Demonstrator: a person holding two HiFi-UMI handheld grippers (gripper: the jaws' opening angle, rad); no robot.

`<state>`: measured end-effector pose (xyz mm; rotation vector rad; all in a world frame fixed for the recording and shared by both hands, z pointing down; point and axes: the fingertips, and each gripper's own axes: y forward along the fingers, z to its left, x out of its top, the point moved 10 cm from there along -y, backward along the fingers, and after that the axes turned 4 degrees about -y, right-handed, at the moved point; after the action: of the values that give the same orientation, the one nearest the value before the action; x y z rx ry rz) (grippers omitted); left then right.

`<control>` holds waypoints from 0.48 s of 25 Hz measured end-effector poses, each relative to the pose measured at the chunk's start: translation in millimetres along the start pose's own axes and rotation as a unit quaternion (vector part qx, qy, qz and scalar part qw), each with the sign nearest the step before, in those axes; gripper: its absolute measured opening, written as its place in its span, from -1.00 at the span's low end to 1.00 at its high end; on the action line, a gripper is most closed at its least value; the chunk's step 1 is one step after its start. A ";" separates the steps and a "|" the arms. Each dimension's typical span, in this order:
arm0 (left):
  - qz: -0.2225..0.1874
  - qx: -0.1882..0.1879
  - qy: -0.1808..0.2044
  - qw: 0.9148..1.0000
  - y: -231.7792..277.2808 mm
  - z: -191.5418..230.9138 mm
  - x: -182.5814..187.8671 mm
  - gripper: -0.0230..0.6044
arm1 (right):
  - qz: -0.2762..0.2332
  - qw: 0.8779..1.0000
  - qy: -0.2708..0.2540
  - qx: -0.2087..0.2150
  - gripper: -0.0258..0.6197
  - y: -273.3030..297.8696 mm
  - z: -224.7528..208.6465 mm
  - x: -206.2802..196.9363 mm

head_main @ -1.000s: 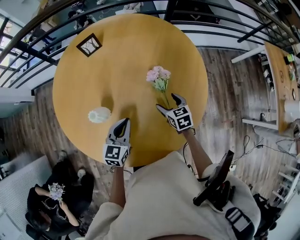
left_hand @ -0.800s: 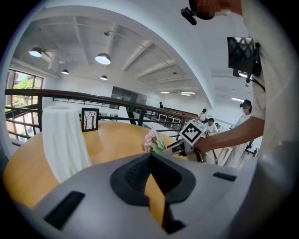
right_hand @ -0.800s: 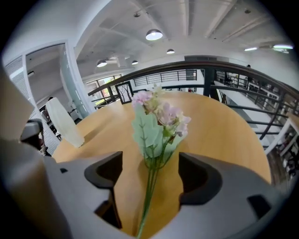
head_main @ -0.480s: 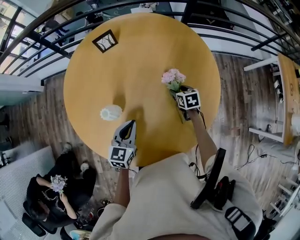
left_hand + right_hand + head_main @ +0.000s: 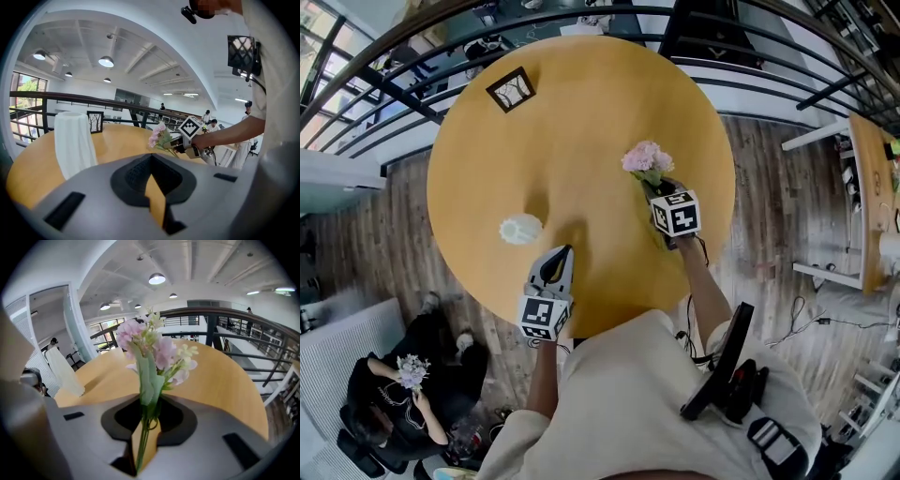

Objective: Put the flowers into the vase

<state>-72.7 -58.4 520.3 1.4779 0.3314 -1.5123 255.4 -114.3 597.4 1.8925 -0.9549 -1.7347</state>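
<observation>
right tongs (image 5: pixel 656 187), open a second ago — now clamping flowers (image 5: pixel 647 159)

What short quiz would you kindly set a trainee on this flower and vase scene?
1. True or false: the flowers already stand in the vase.
2. What does the right gripper hold? A the vase; B the flowers' stems; C nothing.
3. What dark-framed thing stands near the table's far edge?
Key: 1 false, they are apart. 2 B; its jaws have just been closing, with the stems between them. 3 A small picture frame.
</observation>
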 end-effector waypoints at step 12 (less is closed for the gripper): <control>-0.056 0.066 -0.005 0.996 -30.3 19.4 -5.1 -0.91 | -0.320 0.923 -0.130 0.169 -0.69 -46.3 130.1 178.7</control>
<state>-108.7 -55.6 516.8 1.5758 0.3175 -1.6570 137.6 -189.5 420.0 2.4353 -0.8145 -2.3621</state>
